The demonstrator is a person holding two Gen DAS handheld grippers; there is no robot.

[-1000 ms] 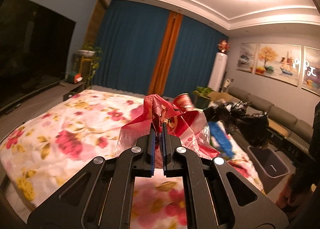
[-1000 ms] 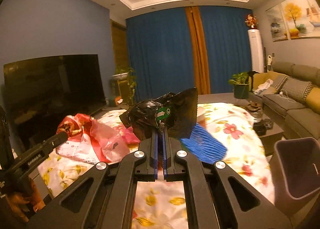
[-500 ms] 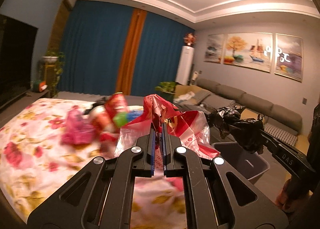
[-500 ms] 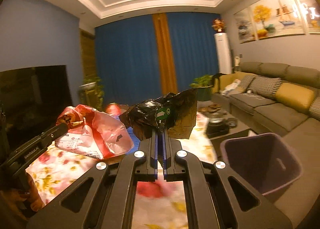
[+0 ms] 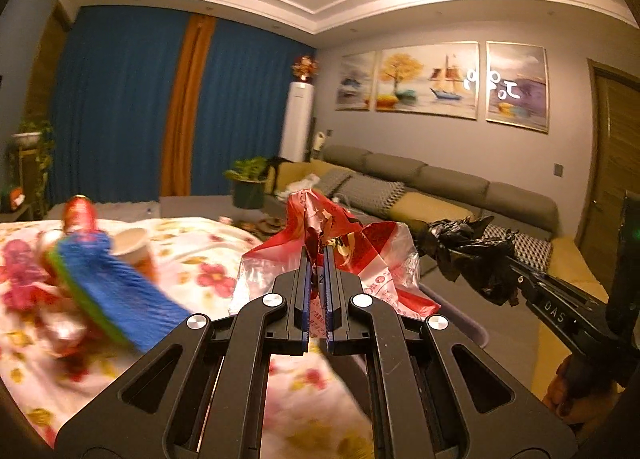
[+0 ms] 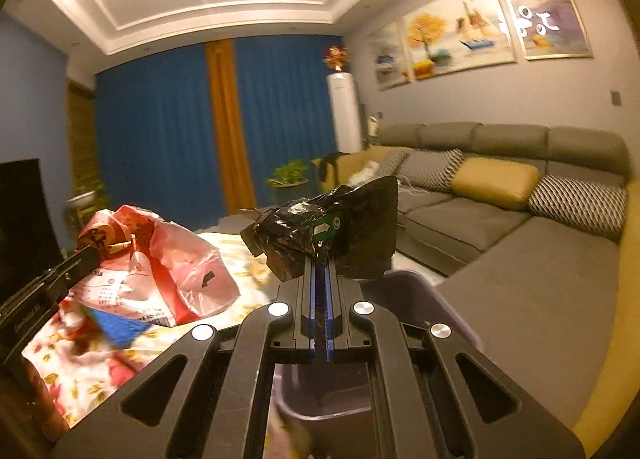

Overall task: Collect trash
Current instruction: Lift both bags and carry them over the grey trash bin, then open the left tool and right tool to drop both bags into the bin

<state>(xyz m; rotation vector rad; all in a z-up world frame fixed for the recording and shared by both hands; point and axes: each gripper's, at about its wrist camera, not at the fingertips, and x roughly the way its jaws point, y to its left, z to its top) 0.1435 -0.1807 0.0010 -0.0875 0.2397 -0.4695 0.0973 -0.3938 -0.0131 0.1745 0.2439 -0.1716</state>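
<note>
Trash bin (image 6: pixel 424 291) sits directly under the right gripper (image 6: pixel 320 259), at 6 o'clock beneath its closed fingers, which pinch a crumpled black bag (image 6: pixel 320 227). The left gripper (image 5: pixel 316 255) (jaws likewise clamped, on a red plastic bag (image 5: pixel 360 255)) has the bin's rim (image 5: pixel 460 323) at about 4 o'clock, so the right is nearer for dropping.

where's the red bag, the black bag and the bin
red bag (image 5: pixel 376 255), left wrist view, on its crumpled red and white side
black bag (image 6: pixel 296 235), right wrist view, on its wrinkled left bulge
bin (image 6: pixel 416 291), right wrist view, on its far rim
</note>
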